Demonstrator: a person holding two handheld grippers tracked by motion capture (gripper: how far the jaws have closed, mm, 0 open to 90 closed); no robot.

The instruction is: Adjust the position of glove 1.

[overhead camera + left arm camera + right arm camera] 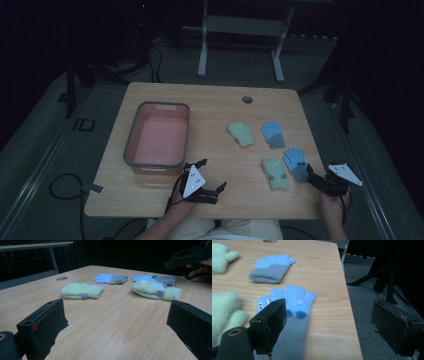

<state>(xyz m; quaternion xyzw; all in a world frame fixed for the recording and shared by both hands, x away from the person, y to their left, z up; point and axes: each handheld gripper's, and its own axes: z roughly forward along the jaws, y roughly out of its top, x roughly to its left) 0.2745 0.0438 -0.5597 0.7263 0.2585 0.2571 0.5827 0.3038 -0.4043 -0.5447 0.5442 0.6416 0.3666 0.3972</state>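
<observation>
Right gripper (311,174) released, jaws apart over near blue knit glove (296,163), lower right. Left gripper (212,176) released, bottom centre, holding nothing.

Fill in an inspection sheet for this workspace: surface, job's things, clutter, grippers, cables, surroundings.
Surface: light wooden table with a round hole near the far edge.
Job's things: four small knitted gloves, far green glove, far blue glove, near green glove, near blue glove, lying flat; pink plastic tub with grey rim, nothing seen inside.
Clutter: nothing seen.
Grippers: left gripper open, holding nothing; right gripper open, beside the near blue glove, not gripping it.
Cables: black cable looped on the floor at left.
Surroundings: dark room, grey floor, white metal frame behind the table.
</observation>
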